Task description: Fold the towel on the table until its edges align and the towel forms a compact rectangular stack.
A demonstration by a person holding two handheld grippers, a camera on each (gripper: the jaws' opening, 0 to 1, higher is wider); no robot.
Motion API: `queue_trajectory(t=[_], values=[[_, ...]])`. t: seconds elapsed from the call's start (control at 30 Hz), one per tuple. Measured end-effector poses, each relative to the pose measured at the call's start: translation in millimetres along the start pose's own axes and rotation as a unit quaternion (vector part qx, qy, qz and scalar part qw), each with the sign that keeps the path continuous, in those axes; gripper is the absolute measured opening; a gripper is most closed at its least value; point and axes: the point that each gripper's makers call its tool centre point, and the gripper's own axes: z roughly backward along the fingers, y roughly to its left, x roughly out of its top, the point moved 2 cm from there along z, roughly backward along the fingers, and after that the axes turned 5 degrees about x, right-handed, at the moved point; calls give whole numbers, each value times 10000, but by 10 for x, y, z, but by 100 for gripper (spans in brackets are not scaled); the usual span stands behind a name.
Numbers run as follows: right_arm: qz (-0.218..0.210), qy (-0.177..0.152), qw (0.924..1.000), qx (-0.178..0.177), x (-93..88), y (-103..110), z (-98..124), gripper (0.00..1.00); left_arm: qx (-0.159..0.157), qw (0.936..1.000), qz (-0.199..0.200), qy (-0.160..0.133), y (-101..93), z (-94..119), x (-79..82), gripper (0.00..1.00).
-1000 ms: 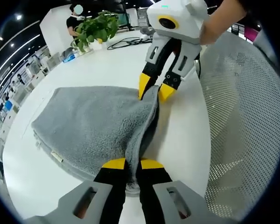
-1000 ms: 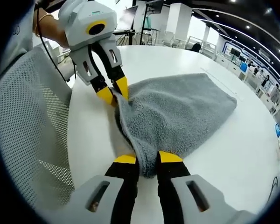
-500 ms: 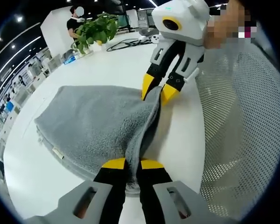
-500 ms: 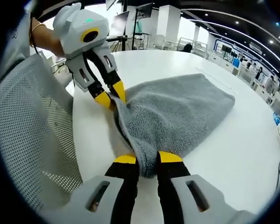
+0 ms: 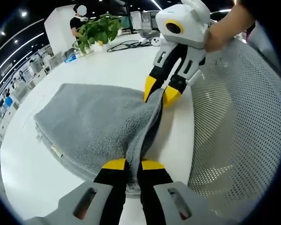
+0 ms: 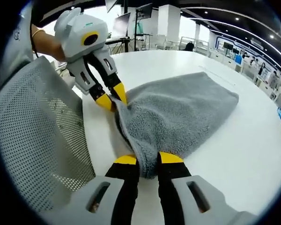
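A: Start at the left hand-held gripper (image 5: 133, 165); what has it got?

B: Its jaws are closed on a corner of the grey towel (image 5: 96, 122), cloth pinched between the yellow tips; the right hand-held gripper (image 6: 143, 160) has its own jaws clamped on the other corner of that same edge, and it comes into the left gripper view further along the hem.

A: So both hold one edge?

B: Yes; the gripped edge runs straight from one hand-held gripper to the other as a raised ridge along the side of the table (image 5: 107, 65) nearest the mesh chair (image 5: 239, 122); from that ridge the rest of the towel slopes down and lies spread on the table, away from the chair.

A: Which way does the body of it lie from each hand?

B: To the left of the jaws in the left gripper view, to the right of them in the right gripper view; so it sits on the far side of the held edge for both hands; neither hand is nearer.

A: And the coming move?

B: My guess: carry the held edge across the towel towards its free far edge, both hands level, so the two edges meet; whether it is already doubled, I cannot tell.
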Motion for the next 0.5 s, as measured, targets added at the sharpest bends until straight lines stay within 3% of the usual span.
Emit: queue_trajectory(t=[0.3, 0.5], values=[[-213, 78, 9996, 179, -18, 121, 56, 13, -61, 10000, -37, 31, -118, 48, -16, 9], [-103, 248, 9994, 230, -41, 224, 80, 13, -142, 9999, -54, 48, -174, 75, -29, 9]])
